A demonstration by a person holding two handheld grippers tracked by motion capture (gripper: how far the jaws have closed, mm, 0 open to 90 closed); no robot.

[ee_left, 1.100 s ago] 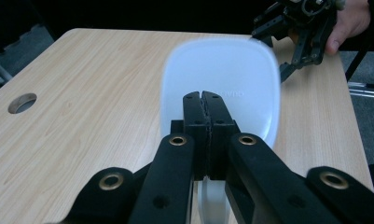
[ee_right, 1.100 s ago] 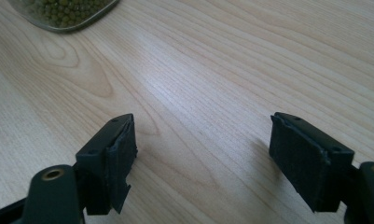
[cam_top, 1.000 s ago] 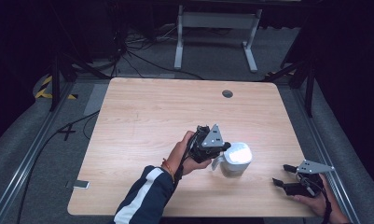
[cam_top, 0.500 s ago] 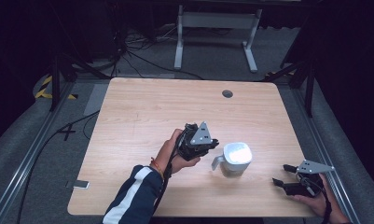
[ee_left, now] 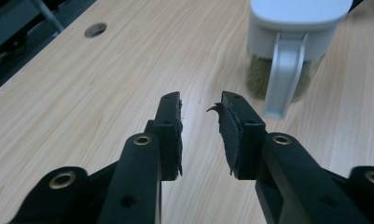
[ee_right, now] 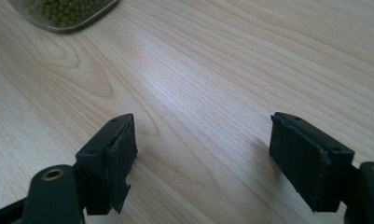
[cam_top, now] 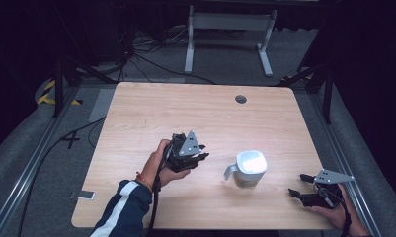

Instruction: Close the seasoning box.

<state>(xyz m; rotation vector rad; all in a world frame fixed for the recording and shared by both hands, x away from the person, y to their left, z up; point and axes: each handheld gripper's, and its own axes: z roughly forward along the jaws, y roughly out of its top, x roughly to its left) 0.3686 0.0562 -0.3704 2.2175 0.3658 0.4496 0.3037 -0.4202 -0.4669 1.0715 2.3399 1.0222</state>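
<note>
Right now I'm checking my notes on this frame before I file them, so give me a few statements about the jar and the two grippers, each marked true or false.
1. The jar stands upright on the table. True.
2. The left gripper is clamped on the jar's handle. False: its jaws, which have just been opening, hold nothing and stand apart from the handle.
3. The jar holds small green beans. True.
4. The right gripper is shut. False: its jaws stand wide open over bare wood.
5. The jar's white lid lies beside it. False: the lid sits on the jar.
</note>
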